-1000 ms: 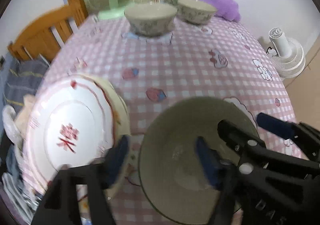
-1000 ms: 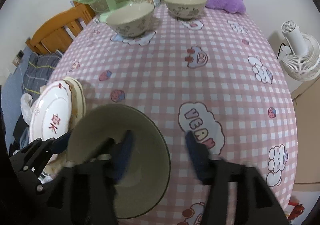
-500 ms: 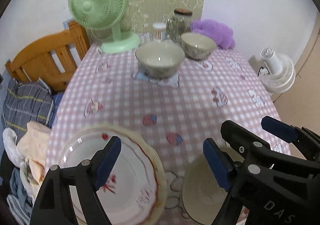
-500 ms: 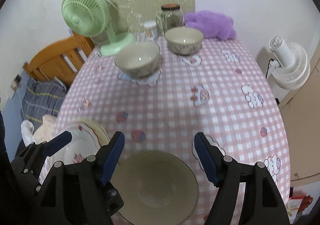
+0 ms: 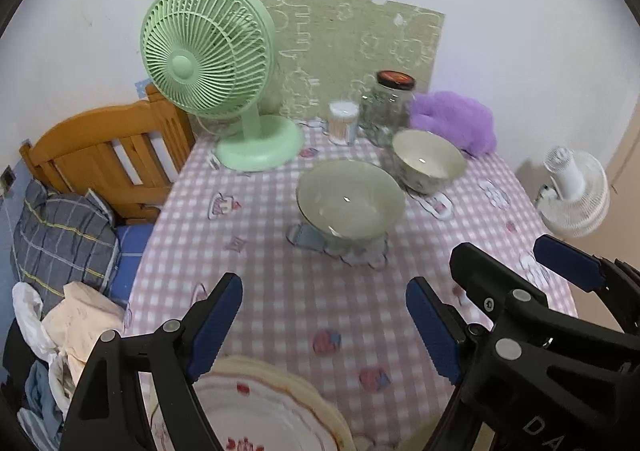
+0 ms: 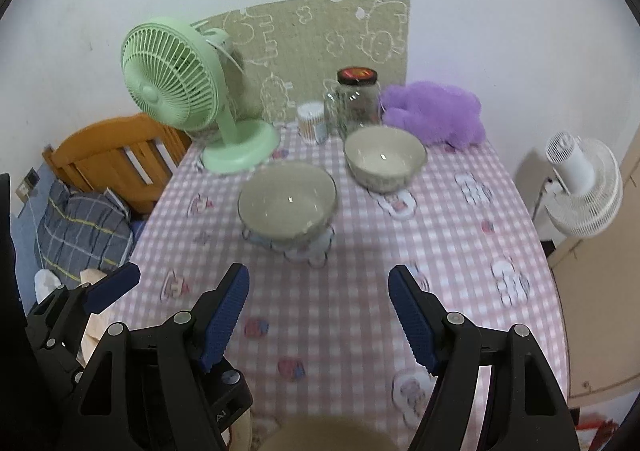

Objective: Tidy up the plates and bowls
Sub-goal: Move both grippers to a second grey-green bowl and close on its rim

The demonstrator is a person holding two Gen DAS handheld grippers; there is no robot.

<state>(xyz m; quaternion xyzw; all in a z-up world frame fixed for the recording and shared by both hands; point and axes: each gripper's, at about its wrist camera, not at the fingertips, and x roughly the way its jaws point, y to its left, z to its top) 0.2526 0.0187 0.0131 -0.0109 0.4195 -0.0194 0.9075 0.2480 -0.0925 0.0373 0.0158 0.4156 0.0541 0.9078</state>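
1. Left gripper point(image 5: 324, 321): jaws apart, nothing between them, only tablecloth point(image 5: 280, 291) beyond the tips. Right gripper point(image 6: 319, 309): same, apart and empty.
2. Just under the left gripper, at the near-left edge of the table: stacked plates point(image 5: 264, 407), red-patterned one on top.
3. Near edge, below the right gripper: rim of a bowl point(image 6: 336, 433), mostly cut off and blurred.
4. Mid-table, ahead of both grippers: large bowl point(image 6: 287, 207) sitting on a printed patch of the cloth.
5. Farther and to the right: small bowl point(image 6: 385, 161), apart from the large one.
6. Far edge: green fan point(image 5: 208, 55) left, jar point(image 5: 390, 107) and purple plush point(image 5: 456, 123) right.
7. Step in hand, as I read it: both grippers free, between pickups, facing the two far bowls.
8. Next move likely calls for reaching forward to the large bowl, one jaw inside the rim and one outside, and clamping firmly before the lift; glazed wall may slip.
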